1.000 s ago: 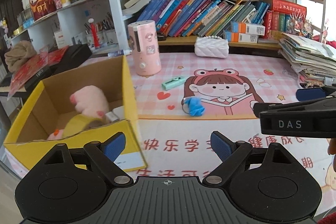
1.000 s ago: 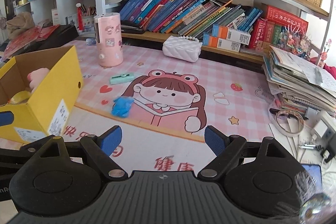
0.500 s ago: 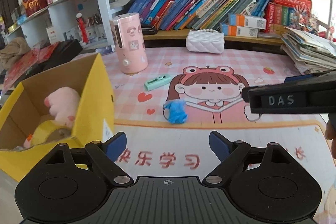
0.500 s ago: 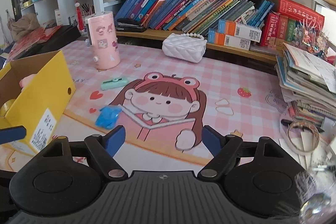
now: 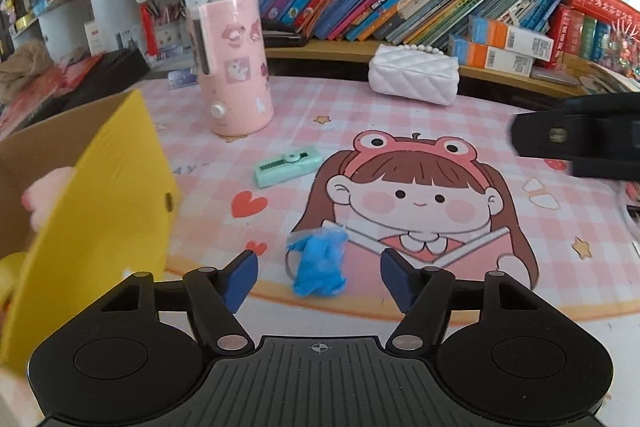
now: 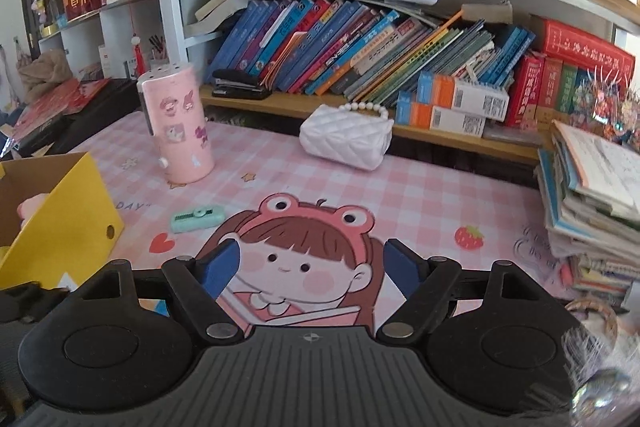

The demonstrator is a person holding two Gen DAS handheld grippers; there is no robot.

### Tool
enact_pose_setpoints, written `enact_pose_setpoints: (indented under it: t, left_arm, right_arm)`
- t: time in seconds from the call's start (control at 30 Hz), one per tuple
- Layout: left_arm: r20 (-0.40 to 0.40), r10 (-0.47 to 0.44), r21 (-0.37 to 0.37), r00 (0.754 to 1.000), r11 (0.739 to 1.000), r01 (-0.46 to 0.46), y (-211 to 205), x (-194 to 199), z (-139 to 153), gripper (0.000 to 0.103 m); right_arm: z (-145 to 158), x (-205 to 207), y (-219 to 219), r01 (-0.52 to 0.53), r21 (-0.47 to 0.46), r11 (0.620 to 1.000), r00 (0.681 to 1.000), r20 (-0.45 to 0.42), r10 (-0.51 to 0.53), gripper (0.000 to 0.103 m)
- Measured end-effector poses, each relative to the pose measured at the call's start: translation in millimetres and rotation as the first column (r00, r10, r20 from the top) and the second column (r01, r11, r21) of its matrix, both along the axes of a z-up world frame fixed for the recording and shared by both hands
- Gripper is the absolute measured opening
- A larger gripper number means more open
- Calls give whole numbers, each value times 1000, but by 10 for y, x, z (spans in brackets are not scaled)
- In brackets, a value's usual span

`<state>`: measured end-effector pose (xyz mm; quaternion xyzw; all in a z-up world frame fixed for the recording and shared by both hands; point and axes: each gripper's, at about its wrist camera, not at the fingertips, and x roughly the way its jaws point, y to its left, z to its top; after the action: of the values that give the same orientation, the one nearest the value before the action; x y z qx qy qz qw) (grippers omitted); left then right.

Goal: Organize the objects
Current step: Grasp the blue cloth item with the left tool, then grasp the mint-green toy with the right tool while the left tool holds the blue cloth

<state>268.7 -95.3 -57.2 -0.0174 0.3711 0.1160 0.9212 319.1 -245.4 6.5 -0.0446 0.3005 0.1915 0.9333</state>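
Observation:
A crumpled blue toy with a key ring (image 5: 319, 262) lies on the pink cartoon mat (image 5: 400, 131). My left gripper (image 5: 319, 279) hovers right at it, the toy lying between the blue pads; its jaws are closing, with gaps still on both sides. A mint-green correction tape (image 5: 287, 165) (image 6: 197, 217) lies further back. The yellow cardboard box (image 5: 100, 195) (image 6: 60, 223) at the left holds a pink plush (image 5: 40, 195). My right gripper (image 6: 312, 267) stands open above the mat's cartoon girl, nothing between its fingers. Its dark body (image 5: 580, 139) shows at the right of the left wrist view.
A pink cylinder with stickers (image 5: 236, 63) (image 6: 178, 127) and a white quilted purse (image 5: 414, 79) (image 6: 346, 137) stand at the back of the mat. Behind run bookshelves (image 6: 360, 51). A stack of books and papers (image 6: 592, 187) fills the right edge.
My left gripper moved right, away from the box, and came down onto the blue toy while its jaws narrowed. My right gripper moved forward over the mat toward the shelves.

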Motion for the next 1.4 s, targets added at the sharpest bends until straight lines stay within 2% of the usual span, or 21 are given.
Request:
enact_pose_setpoints:
  t: [0.1, 0.27, 0.4, 0.47, 0.63, 0.9, 1.13, 1.3, 1.4]
  left_arm:
    - [-23, 5, -14, 1000, 1000, -5, -2, 145, -90, 65]
    - [-53, 11, -14, 999, 1000, -12, 22, 286, -224, 56]
    - [-68, 12, -36, 998, 999, -14, 84, 334, -276, 28]
    - [-60, 10, -45, 998, 999, -12, 123, 313, -264, 26]
    - [-16, -6, -45, 1000, 999, 5, 187, 96, -64, 25]
    - [50, -22, -16, 998, 1000, 23, 259, -618, 508, 25]
    - [84, 105, -30, 991, 994, -103, 527, -1106, 845, 25]
    - [112, 141, -31, 984, 990, -138, 593, -1344, 997, 25]
    - [118, 155, -16, 981, 988, -154, 608, -1404, 1026, 25]
  right_arm:
    - [4, 24, -59, 16, -8, 1000, 1000, -2, -16, 78]
    - [0, 46, -139, 36, -25, 999, 999, -4, -36, 78]
    - [-2, 55, -149, 38, -39, 999, 999, -5, -38, 78]
    - [-1, 54, -139, 31, -43, 999, 999, -6, -32, 78]
    - [-3, 71, -49, 4, -41, 999, 1000, -4, -4, 78]
    - [-163, 270, 273, -70, -7, 998, 997, -38, 70, 79]
    - [-473, 554, 879, -200, -7, 980, 978, -59, 199, 80]
    - [-753, 785, 1379, -276, -21, 961, 959, -74, 274, 80]
    - [-911, 935, 1593, -287, -65, 956, 956, -83, 281, 79]
